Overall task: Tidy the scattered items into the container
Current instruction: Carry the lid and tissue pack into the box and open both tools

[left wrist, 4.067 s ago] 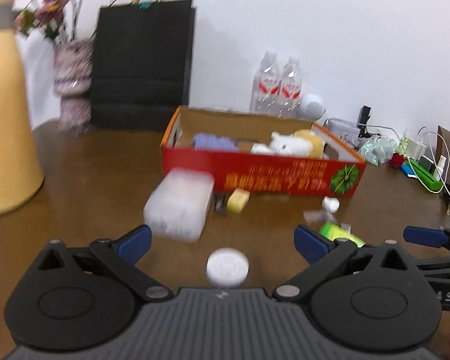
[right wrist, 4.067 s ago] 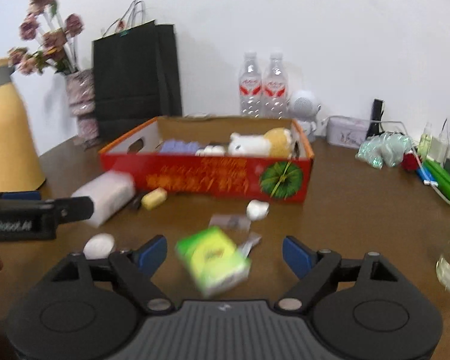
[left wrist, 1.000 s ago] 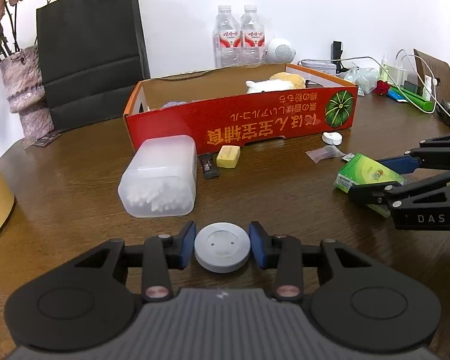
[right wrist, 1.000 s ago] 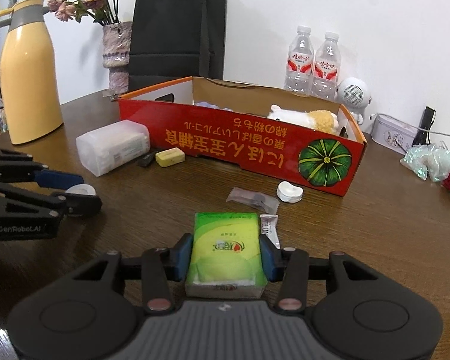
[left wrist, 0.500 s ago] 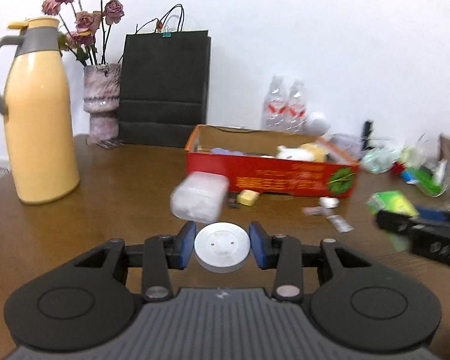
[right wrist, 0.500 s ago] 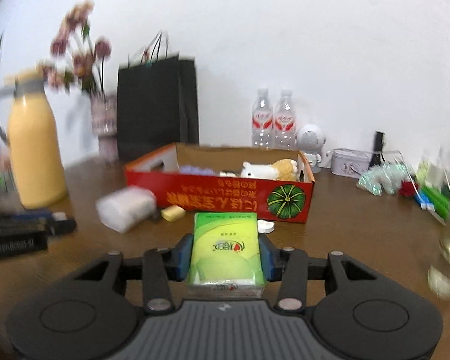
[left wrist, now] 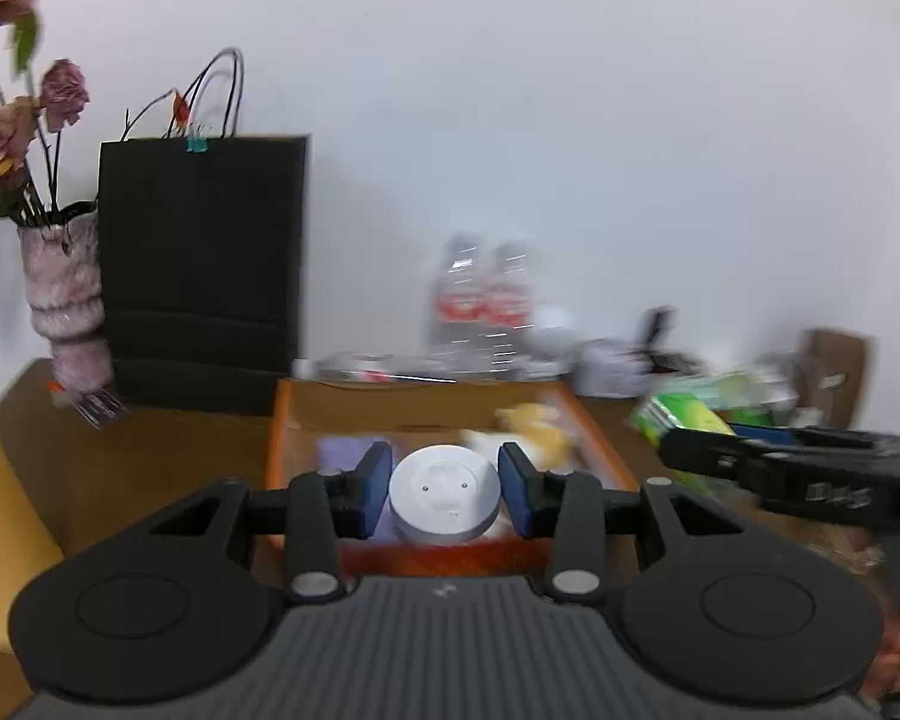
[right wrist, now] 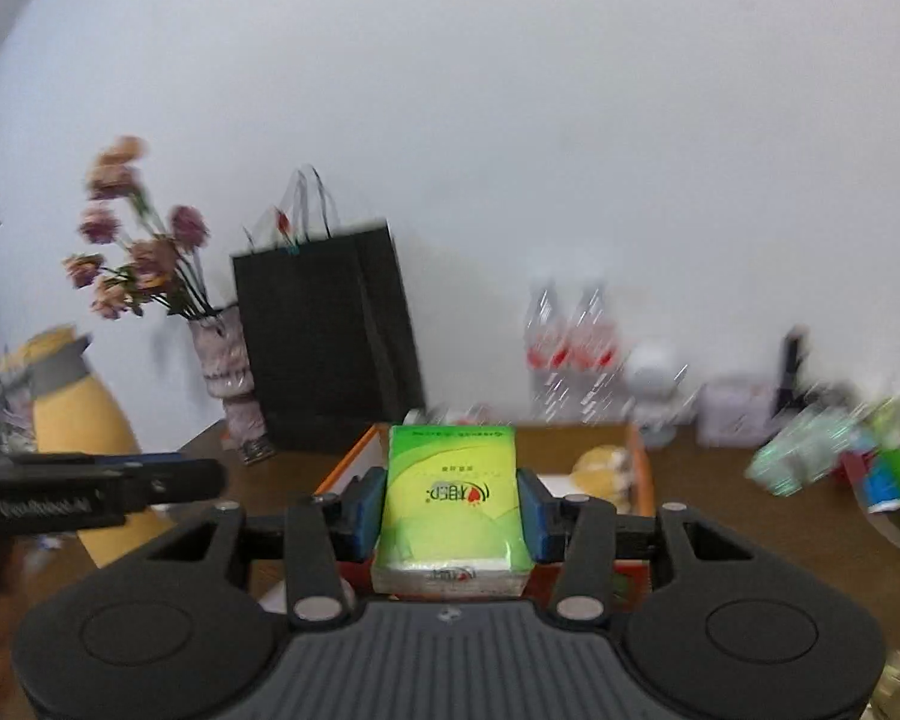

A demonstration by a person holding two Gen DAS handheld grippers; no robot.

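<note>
**Two items carried above a red-sided carton**

Two handheld grippers are seen raised over a brown wooden table set against a plain white wall. A round white disc is clamped between the blue pads of the left gripper, and a green tissue pack is pinched flat between the pads of the right gripper. Both items are held in front of an open cardboard carton with orange edges and a red front wall, in which a yellow-and-white plush toy and something lilac are blurred. Behind the carton, a black paper bag, a mottled pink vase of dried flowers and two water bottles are lined up along the wall. A yellow jug with a grey collar is shown at the table's left end. Assorted clutter at the table's right end is smeared beyond telling. Part of a hand is glimpsed beneath the right gripper's body in the left wrist view.
</note>
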